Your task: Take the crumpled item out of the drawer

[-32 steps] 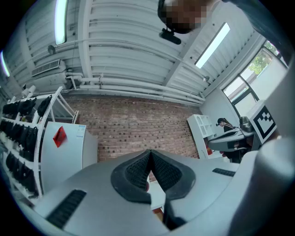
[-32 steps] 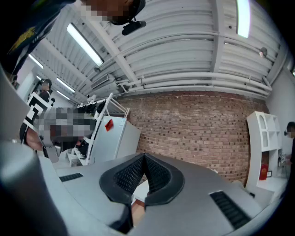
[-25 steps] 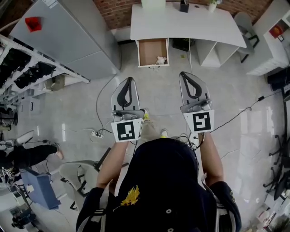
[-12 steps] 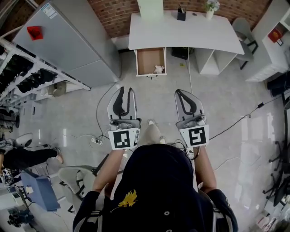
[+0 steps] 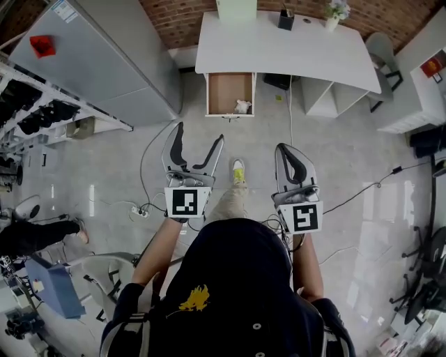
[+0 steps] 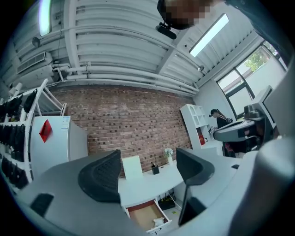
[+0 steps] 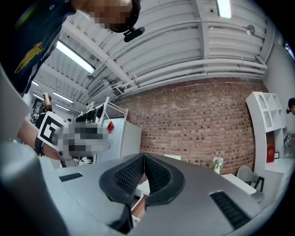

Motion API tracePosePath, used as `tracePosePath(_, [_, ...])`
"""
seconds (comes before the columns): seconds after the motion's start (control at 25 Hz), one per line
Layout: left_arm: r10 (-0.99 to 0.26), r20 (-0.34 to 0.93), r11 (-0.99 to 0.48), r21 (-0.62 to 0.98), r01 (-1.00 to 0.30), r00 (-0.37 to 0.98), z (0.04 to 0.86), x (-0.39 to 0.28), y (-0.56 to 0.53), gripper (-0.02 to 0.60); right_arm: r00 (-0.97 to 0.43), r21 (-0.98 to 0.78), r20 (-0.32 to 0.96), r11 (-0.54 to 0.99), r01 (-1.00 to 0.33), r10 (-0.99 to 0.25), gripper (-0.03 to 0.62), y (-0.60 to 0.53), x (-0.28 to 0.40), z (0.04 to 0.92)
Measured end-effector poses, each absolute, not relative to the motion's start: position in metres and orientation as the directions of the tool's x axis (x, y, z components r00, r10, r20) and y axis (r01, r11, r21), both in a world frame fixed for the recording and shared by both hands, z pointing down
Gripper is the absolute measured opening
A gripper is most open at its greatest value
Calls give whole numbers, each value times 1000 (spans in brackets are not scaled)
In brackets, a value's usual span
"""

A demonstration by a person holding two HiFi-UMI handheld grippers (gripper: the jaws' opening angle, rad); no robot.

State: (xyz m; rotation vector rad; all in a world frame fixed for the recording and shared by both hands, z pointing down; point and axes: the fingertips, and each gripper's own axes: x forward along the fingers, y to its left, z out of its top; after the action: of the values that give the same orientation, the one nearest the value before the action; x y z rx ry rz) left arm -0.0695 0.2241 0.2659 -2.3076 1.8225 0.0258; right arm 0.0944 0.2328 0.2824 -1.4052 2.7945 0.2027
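Crumpled item (image 5: 242, 107), pale, lying in front corner of open drawer (image 5: 223, 90) under white tabletop (image 5: 279, 49), well apart from both grippers. Left gripper (image 5: 201, 132) opening, nothing between jaws; right gripper (image 5: 284, 150) closed, empty. Step closer, lower left jaws astride it, clear of drawer wall.

Potted plant (image 5: 335, 12) stands on the white desk (image 5: 306, 54).

Head view steeply down, gripper views forward — all share the distant desk (image 5: 279, 49) (white)
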Motion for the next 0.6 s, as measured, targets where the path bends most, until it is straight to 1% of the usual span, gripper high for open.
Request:
tracePosePath(0.08, [-962, -119, -227, -150, -962, 245, 277, -77, 200, 374, -587, 94, -64, 581, -809, -807, 28, 212, 91, 283])
tracePosePath(0.16, [-963, -94, -235, -174, -956, 254, 286, -82, 172, 374, -583, 105, -37, 577, -810, -812, 28, 185, 93, 292])
tracePosePath(0.4, [-956, -101, -253, -186, -949, 275, 294, -107, 69, 374, -551, 75, 19, 550, -831, -834, 28, 83, 87, 299])
tracePosePath(0.52, [-958, -111, -246, -158, -956, 265, 302, -127, 16, 374, -564, 123, 47, 565, -816, -825, 28, 33, 69, 302])
tracePosePath(0.6, [-964, -94, -238, -115, -964, 249, 321, -135, -10, 374, -586, 174, 117, 598, -783, -802, 28, 6, 59, 319])
